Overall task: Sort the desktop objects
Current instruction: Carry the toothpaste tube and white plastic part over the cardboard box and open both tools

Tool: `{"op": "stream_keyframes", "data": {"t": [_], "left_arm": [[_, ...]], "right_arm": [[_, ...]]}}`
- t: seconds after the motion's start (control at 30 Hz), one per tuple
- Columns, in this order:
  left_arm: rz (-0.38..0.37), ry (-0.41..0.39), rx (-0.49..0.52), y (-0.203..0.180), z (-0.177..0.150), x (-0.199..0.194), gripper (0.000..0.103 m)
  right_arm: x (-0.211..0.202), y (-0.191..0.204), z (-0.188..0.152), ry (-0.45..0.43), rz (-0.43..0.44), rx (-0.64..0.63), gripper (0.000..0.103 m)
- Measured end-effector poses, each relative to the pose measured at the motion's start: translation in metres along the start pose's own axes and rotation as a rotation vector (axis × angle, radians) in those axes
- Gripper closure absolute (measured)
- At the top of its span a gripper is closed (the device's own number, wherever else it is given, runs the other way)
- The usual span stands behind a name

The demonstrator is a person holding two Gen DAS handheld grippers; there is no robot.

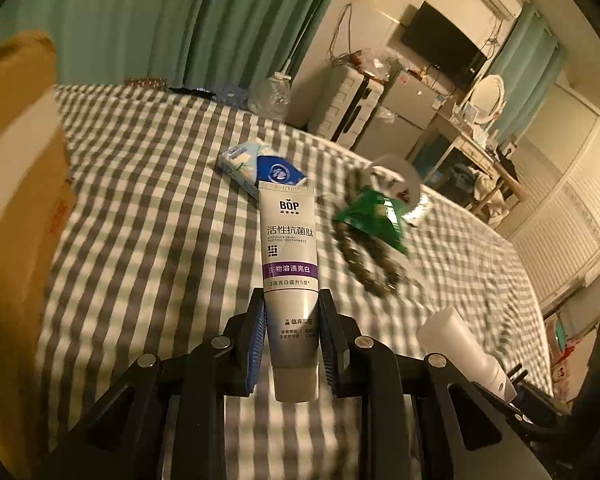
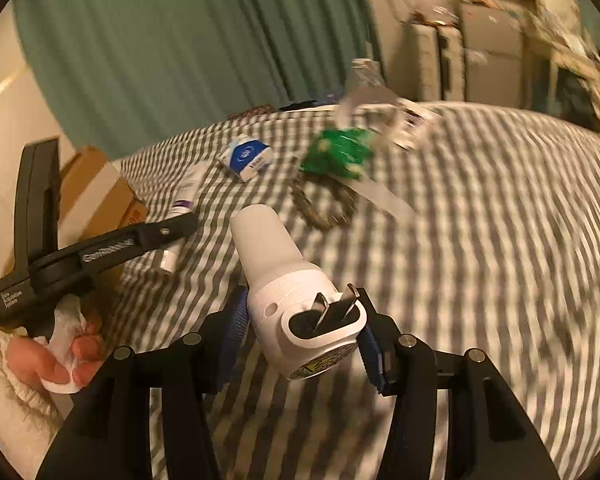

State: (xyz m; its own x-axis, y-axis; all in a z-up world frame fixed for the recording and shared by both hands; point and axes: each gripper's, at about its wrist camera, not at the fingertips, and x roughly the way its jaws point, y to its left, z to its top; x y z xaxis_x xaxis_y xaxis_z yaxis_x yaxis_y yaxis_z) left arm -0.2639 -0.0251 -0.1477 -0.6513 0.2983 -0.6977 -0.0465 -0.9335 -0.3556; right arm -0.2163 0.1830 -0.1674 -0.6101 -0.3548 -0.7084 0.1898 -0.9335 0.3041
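Observation:
My left gripper (image 1: 291, 304) is shut on a white toothpaste tube (image 1: 289, 248) with a purple band, held upright above the checked cloth (image 1: 148, 200). In the right wrist view the same tube (image 2: 184, 196) sticks out beyond the left gripper's black body (image 2: 100, 252). My right gripper (image 2: 300, 320) is shut on a white plug-in device (image 2: 288, 288) whose two metal prongs face the camera; its white barrel (image 1: 460, 340) shows at the lower right of the left wrist view. A blue-and-white tissue pack (image 1: 260, 170) (image 2: 246, 156), a green packet (image 1: 374, 216) (image 2: 338, 152) and a bead bracelet (image 1: 364, 264) (image 2: 320, 208) lie on the cloth.
A cardboard box (image 1: 20, 200) (image 2: 104, 192) stands at the left edge of the checked surface. A tape roll (image 1: 398, 180) rests behind the green packet. A hand (image 2: 56, 360) with a white wrap holds the left gripper. Green curtains (image 1: 180, 20), drawers and a desk are beyond.

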Motion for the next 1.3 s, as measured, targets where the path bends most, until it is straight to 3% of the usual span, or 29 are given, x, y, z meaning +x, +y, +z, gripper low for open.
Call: {"op": "stream_keyframes", "data": {"t": [0.17, 0.33, 0.43, 0.53, 0.73, 0.83, 0.93, 1.0, 1.03, 1.07, 1.13, 1.3], "left_arm": [[-0.009, -0.034, 0.075, -0.014, -0.006, -0.062, 0.078], [-0.051, -0.076, 0.044, 0.005, 0.026, -0.147, 0.078], [0.014, -0.128, 0.083, 0.032, 0.047, -0.195, 0.078], [0.11, -0.146, 0.107, 0.063, 0.063, -0.226, 0.078], [0.199, -0.134, 0.092, 0.138, 0.071, -0.246, 0.078], [0.231, -0.123, 0.103, 0.164, 0.067, -0.24, 0.078], [0.233, -0.099, 0.111, 0.175, 0.063, -0.228, 0.078], [0.213, -0.067, 0.116, 0.18, 0.059, -0.219, 0.071], [0.226, -0.038, 0.125, 0.182, 0.056, -0.215, 0.054], [0.247, -0.016, 0.132, 0.182, 0.052, -0.214, 0.033], [0.266, -0.05, 0.136, 0.179, 0.044, -0.223, 0.021], [0.256, -0.104, 0.152, 0.155, 0.032, -0.245, 0.016]], "right_arm": [[-0.044, 0.026, -0.007, -0.034, -0.016, -0.028, 0.052], [-0.083, 0.09, 0.006, -0.122, 0.024, -0.121, 0.052], [-0.094, 0.139, 0.017, -0.163, 0.123, -0.169, 0.052], [-0.091, 0.189, 0.028, -0.142, 0.191, -0.199, 0.052], [-0.069, 0.276, 0.045, -0.119, 0.302, -0.2, 0.052], [-0.042, 0.311, 0.051, -0.1, 0.238, -0.238, 0.052], [-0.019, 0.327, 0.056, -0.067, 0.224, -0.194, 0.052], [-0.011, 0.33, 0.063, -0.092, 0.218, -0.158, 0.046], [-0.009, 0.332, 0.066, -0.094, 0.218, -0.154, 0.026], [-0.008, 0.333, 0.069, -0.097, 0.218, -0.151, 0.014], [-0.018, 0.331, 0.072, -0.119, 0.238, -0.142, 0.014], [-0.07, 0.288, 0.07, -0.231, 0.187, -0.148, 0.014]]}}
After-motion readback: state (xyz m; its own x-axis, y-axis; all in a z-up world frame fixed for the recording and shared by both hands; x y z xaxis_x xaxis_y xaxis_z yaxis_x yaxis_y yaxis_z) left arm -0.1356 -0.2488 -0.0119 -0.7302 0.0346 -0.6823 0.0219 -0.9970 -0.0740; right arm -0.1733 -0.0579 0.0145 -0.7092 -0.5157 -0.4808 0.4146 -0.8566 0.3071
